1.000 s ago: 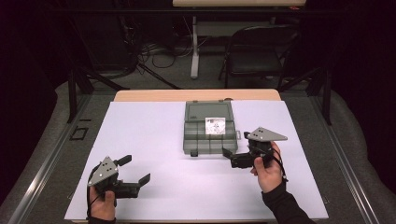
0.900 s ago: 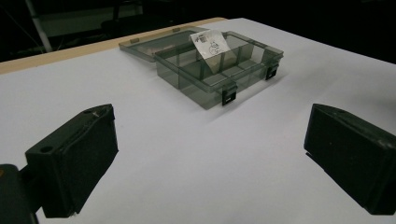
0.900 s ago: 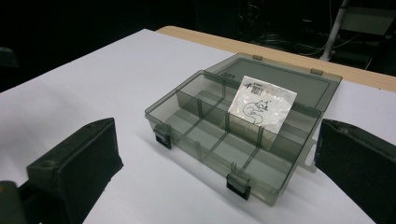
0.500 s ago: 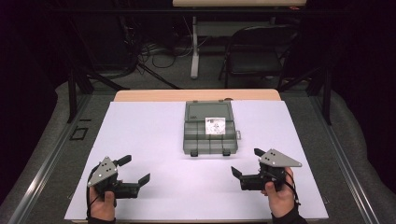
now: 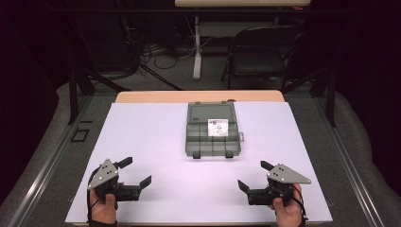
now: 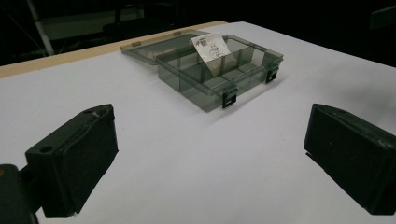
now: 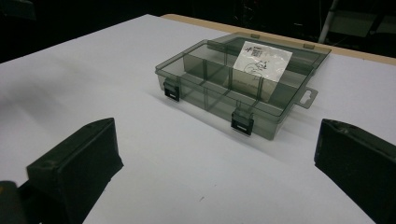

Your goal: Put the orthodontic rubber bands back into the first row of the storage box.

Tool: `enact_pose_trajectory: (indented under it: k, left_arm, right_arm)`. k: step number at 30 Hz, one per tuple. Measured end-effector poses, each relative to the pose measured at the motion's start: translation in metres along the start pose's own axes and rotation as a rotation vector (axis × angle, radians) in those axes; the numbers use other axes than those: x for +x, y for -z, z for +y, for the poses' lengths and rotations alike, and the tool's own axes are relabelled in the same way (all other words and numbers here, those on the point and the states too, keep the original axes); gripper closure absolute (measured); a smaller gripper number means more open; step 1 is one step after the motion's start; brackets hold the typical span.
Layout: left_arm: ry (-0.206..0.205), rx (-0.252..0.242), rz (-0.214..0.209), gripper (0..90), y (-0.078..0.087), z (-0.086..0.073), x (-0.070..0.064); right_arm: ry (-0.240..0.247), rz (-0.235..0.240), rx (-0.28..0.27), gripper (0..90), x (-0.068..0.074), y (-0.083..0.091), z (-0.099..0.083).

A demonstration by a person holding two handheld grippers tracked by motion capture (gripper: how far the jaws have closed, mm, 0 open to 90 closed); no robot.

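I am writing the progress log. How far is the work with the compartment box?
Done: the compartment box lies open, its lid flat behind it, a paper label inside. In hand: nothing; the left tool and right tool are open near the table's front edge, apart from the box. Left: probably closing the lid and both latches.

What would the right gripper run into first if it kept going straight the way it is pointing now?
Probably the open plastic box: it lies ahead of the right gripper, between its open jaws, with bare white table before it. The near wall with the latches would likely come first, though depth is hard to judge.
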State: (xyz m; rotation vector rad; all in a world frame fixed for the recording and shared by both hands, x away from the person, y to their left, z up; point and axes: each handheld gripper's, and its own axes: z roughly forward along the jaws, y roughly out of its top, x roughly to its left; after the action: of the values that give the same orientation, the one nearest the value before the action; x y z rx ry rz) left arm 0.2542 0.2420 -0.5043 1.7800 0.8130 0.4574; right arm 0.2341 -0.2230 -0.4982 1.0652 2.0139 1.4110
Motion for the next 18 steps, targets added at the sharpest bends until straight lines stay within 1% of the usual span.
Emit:
enact_pose_trajectory:
  k: [2, 3, 4, 5, 6, 7, 9, 10, 11, 12, 13, 15, 16, 17, 18]
  left_arm:
    - [-0.001, 0.000, 0.000, 2.9, 0.000, 0.000, 0.000]
    - [-0.001, 0.000, 0.000, 2.8, 0.000, 0.000, 0.000]
    - [-0.001, -0.001, 0.000, 2.8, 0.000, 0.000, 0.000]
    - [-0.002, -0.001, 0.001, 2.8, 0.001, 0.000, 0.000]
    - [-0.002, -0.002, 0.001, 2.9, 0.001, 0.000, 0.000]
    - [-0.003, -0.001, -0.001, 2.8, 0.001, 0.000, 0.001]
    - [-0.004, 0.000, 0.000, 2.8, 0.000, 0.000, 0.001]
    - [-0.004, -0.001, 0.000, 2.9, 0.000, 0.000, 0.001]
    - [-0.004, 0.000, -0.001, 2.9, 0.000, 0.000, 0.001]
    - [-0.005, 0.000, 0.000, 2.8, 0.000, 0.000, 0.000]
    - [-0.005, 0.000, 0.000, 2.9, 0.000, 0.000, 0.000]
    - [-0.006, 0.000, 0.001, 2.9, 0.000, 0.000, 0.000]
    - [-0.006, 0.000, 0.001, 2.8, 0.000, 0.000, 0.001]
    - [-0.007, 0.001, 0.001, 2.8, 0.000, 0.000, 0.001]
    - [-0.006, 0.001, 0.001, 2.8, 0.000, 0.000, 0.001]
  right_arm:
    - [0.001, -0.001, 0.008, 0.0, -0.002, 0.001, -0.002]
    - [-0.010, -0.003, -0.001, 0.0, -0.003, 0.000, -0.003]
    - [-0.010, -0.002, 0.008, 0.0, -0.004, 0.001, -0.003]
    - [-0.008, -0.004, 0.001, 0.0, -0.005, 0.000, -0.004]
    - [-0.002, -0.010, 0.019, 0.0, -0.006, 0.001, -0.005]
    - [0.002, -0.012, 0.021, 0.0, -0.006, 0.001, -0.005]
    - [-0.003, -0.014, 0.020, 0.0, -0.008, 0.000, -0.006]
    - [-0.010, -0.018, 0.007, 0.0, -0.009, -0.001, -0.007]
    - [-0.005, -0.019, 0.025, 0.0, -0.010, 0.000, -0.007]
    - [-0.011, -0.019, 0.016, 0.0, -0.010, -0.001, -0.008]
    - [-0.019, -0.015, 0.029, 0.0, -0.011, -0.001, -0.009]
    - [-0.023, -0.012, 0.031, 0.0, -0.011, -0.002, -0.010]
    - [-0.023, -0.009, 0.045, 0.0, -0.012, -0.003, -0.011]
    - [-0.026, -0.014, 0.032, 0.0, -0.011, -0.004, -0.011]
    - [-0.025, -0.008, 0.044, 0.0, -0.012, -0.005, -0.012]
